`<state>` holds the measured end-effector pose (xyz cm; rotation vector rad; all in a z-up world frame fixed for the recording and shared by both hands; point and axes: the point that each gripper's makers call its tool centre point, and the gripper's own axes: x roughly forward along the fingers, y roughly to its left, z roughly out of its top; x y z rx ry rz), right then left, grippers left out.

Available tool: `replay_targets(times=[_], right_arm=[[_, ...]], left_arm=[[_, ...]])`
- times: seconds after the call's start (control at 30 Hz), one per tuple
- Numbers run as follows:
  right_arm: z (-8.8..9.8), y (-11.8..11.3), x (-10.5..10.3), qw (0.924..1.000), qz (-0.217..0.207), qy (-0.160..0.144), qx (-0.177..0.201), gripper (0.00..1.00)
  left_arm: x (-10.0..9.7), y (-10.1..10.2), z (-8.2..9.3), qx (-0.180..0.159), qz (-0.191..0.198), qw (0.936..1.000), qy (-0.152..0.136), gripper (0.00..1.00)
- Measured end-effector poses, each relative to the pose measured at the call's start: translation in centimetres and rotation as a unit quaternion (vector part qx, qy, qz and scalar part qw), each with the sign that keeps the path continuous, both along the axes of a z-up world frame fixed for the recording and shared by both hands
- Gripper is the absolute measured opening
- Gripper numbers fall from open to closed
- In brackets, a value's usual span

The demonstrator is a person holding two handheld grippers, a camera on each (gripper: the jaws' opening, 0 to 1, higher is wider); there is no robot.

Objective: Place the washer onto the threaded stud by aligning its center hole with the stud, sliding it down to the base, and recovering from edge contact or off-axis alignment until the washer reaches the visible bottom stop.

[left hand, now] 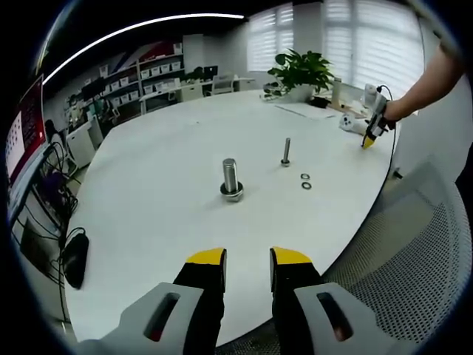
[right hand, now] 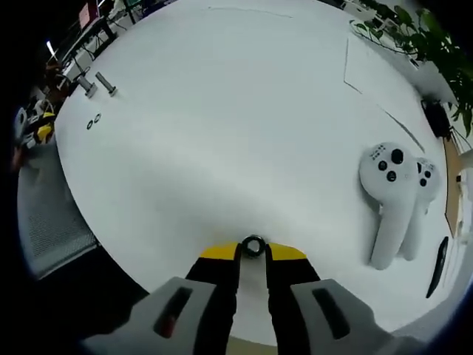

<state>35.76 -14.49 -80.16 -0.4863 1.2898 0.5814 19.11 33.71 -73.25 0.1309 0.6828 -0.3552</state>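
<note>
In my left gripper view the white table (left hand: 148,200) is wide and bare in the lower middle, so my claw has free passage there. In the centre stands the thick stud (left hand: 230,180), and to its upper right the thin stud (left hand: 286,151); two loose washers (left hand: 305,181) lie just beside that one. A mesh chair (left hand: 414,251) blocks the lower right. In my right gripper view the table middle is open; the white controllers (right hand: 395,196) occupy the right side, with a dark pen (right hand: 437,266) near the edge.
</note>
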Motion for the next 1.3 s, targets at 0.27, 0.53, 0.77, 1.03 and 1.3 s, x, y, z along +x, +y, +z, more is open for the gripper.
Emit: replay_targets(times=[0.27, 0.53, 0.77, 1.03, 1.3], right_arm=[[0.04, 0.03, 0.19, 0.9999, 0.016, 0.000, -0.007, 0.16], [0.06, 0.16, 0.28, 0.9994, 0.025, 0.016, -0.018, 0.15], [0.10, 0.35, -0.05, 0.9979, 0.064, 0.003, 0.003, 0.18], [0.12, 0.51, 0.04, 0.9981, 0.062, 0.002, 0.007, 0.19], [0.09, 0.50, 0.21, 0.9973, 0.067, 0.023, -0.017, 0.16]], left_arm=[[-0.01, -0.01, 0.03, 0.000, 0.001, 1.0000, -0.001, 0.21], [-0.04, 0.02, -0.09, 0.001, 0.000, 1.0000, 0.000, 0.21], [-0.09, 0.01, -0.11, 0.001, -0.001, 1.0000, 0.000, 0.21], [-0.11, 0.01, -0.14, 0.001, -0.002, 1.0000, 0.000, 0.21], [-0.16, 0.04, -0.14, 0.001, -0.001, 1.0000, 0.001, 0.21]])
